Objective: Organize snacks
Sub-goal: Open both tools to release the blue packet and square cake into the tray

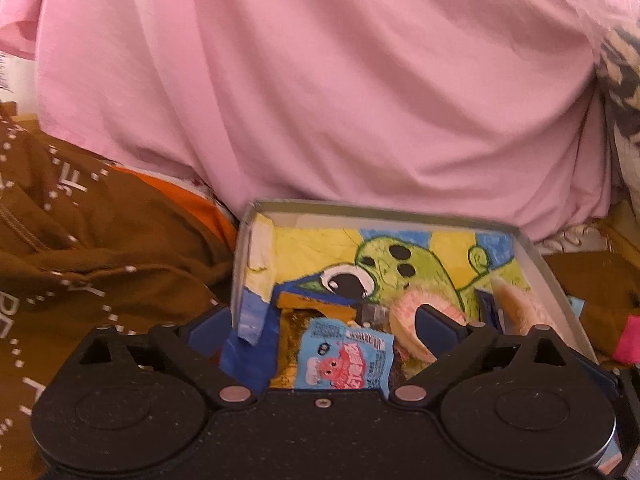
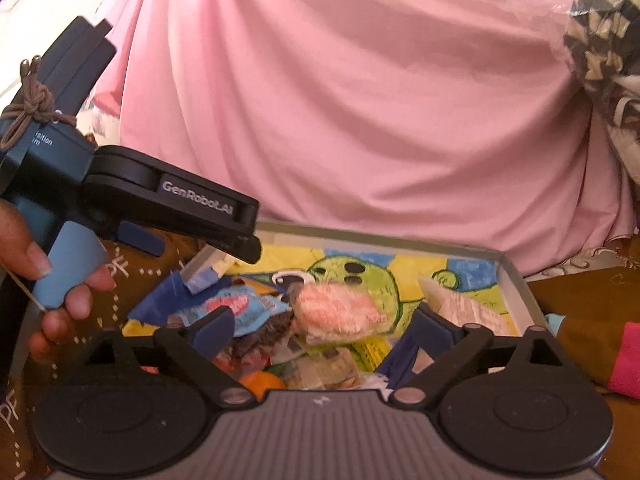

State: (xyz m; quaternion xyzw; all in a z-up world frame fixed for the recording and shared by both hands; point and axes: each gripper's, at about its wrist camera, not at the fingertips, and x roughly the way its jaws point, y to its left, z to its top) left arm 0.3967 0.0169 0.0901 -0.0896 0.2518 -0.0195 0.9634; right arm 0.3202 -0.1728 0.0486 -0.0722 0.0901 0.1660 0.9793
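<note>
Worrying mostly about the left tool (image 1: 322, 326) here: jaws spread wide, gripping nothing, and straddling the left wall of the snack box (image 1: 380, 208), one finger outside and one inside. Closing from there would probably pinch the cardboard instead of the light blue packet (image 1: 344, 356) lying just below, and could tip or drag the whole box over the brown cloth (image 1: 100, 240).

Right tool (image 2: 324, 328) also released, empty, hanging over the pile. Pink wrapped snack (image 2: 336, 312) sitting between its fingers in that view but touching neither, and blurred, so can't tell if resting on the heap or dropping. Might slide off the slippery wrappers either way, or get crushed by a hard squeeze.

Worth comparing the two views:
- Right wrist only: the left tool from the side, the hand (image 2: 60, 280) around its handle, and the deeper pile with an orange item (image 2: 262, 384) at the bottom.
- Left wrist only: that straddled wall, plus a clean look at the blue packet's print.
</note>
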